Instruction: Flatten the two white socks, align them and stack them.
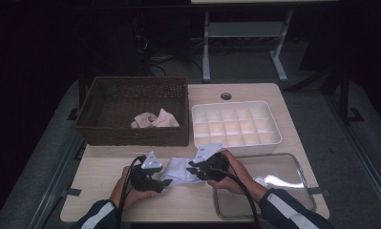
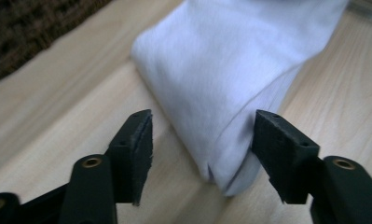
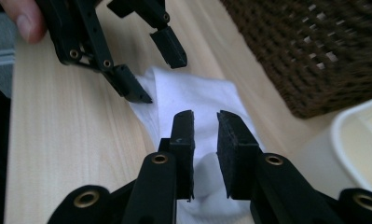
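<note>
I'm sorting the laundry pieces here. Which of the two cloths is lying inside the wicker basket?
The pinkish crumpled cloth lies in the wicker basket. The other, a white folded cloth, lies on the table between the two grippers.

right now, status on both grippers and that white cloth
Left gripper open, jaws astride the folded end of the white cloth. Right gripper shut on white cloth at the other end. Cloth lies on the table, nothing in the way.

Desk (image 1: 131, 200), light wood: wicker basket (image 1: 107, 131); white divided tray (image 1: 236, 124) right of basket; clear lid (image 1: 279, 191), white cloth (image 1: 181, 171) before it.
</note>
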A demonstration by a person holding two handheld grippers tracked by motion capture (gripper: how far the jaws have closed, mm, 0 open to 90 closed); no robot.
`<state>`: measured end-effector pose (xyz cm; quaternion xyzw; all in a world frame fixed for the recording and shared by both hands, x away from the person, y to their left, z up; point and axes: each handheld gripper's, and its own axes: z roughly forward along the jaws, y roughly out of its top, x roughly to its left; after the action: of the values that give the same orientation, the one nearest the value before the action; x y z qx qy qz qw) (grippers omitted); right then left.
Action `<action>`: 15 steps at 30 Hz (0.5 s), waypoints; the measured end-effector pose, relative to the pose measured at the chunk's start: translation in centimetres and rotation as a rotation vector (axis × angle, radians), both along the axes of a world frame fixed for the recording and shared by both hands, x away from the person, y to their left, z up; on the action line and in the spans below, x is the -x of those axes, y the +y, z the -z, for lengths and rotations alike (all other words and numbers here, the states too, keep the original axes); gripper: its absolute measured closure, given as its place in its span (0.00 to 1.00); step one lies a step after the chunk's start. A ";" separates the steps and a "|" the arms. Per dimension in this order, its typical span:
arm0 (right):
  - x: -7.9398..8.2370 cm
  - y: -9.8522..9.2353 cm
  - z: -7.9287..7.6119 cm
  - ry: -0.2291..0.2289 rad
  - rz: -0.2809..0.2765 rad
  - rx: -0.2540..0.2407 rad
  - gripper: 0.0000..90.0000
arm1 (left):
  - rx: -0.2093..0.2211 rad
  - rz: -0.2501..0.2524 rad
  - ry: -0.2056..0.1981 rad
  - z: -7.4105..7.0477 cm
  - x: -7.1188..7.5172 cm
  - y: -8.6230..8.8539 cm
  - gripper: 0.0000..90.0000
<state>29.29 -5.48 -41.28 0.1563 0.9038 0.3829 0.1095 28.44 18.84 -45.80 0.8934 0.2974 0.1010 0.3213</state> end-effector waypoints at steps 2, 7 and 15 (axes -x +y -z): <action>-0.2 0.4 0.7 0.001 -0.015 0.035 0.85 | 0.013 0.005 0.002 0.0 0.0 0.0 0.49; -0.5 0.7 1.9 0.022 -0.021 0.095 0.83 | 0.006 0.034 0.001 -0.1 0.2 0.1 0.70; -0.6 -0.5 2.5 0.026 0.015 0.151 0.84 | -0.020 0.055 -0.007 -0.3 0.4 0.4 0.84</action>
<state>29.91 -5.99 -43.82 0.1591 0.9304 0.3106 0.1120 27.99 19.24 -45.54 0.9041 0.2705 0.0979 0.3161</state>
